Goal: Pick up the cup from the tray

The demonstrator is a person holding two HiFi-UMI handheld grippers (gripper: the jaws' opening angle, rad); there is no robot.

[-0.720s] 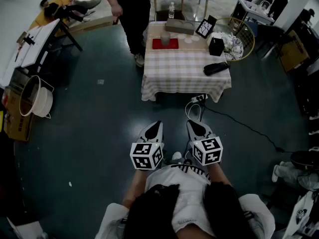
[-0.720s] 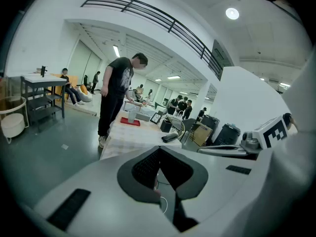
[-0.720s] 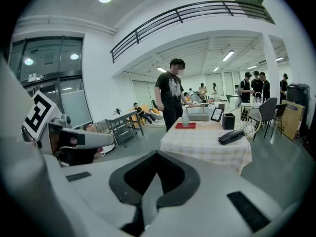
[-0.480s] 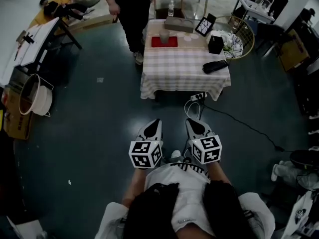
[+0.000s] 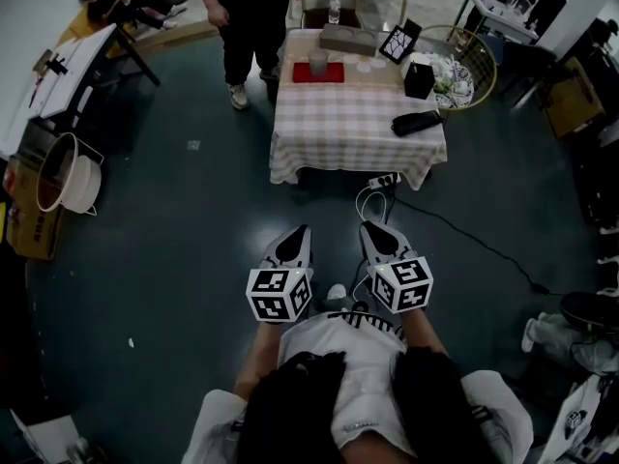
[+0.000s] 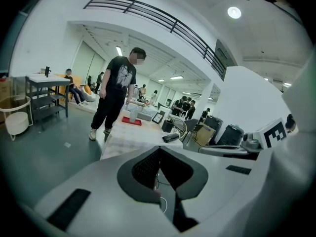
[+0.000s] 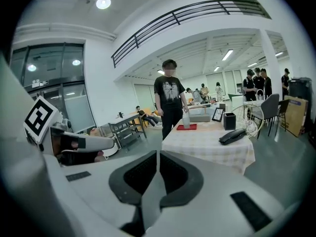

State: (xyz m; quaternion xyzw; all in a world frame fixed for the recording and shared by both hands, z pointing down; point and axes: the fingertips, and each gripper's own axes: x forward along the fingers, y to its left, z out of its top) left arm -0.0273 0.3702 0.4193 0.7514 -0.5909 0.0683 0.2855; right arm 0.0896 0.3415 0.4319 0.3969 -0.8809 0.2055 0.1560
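- Head view: the left hand-held gripper [image 5: 298,235] and right hand-held gripper [image 5: 369,230] sit close to the body, well apart from the bench [image 5: 353,129], so the approach looks barely begun; the cup [image 5: 318,63] stands on the red tray [image 5: 335,76] at the bench's far edge; a standing person [image 5: 247,8] is near that corner.
- Left gripper view: jaws pressed together, nothing between them.
- Right gripper view: jaws likewise pressed together, empty; a black handset [image 7: 232,136] lies on the bench's near side, probably something to reach past.
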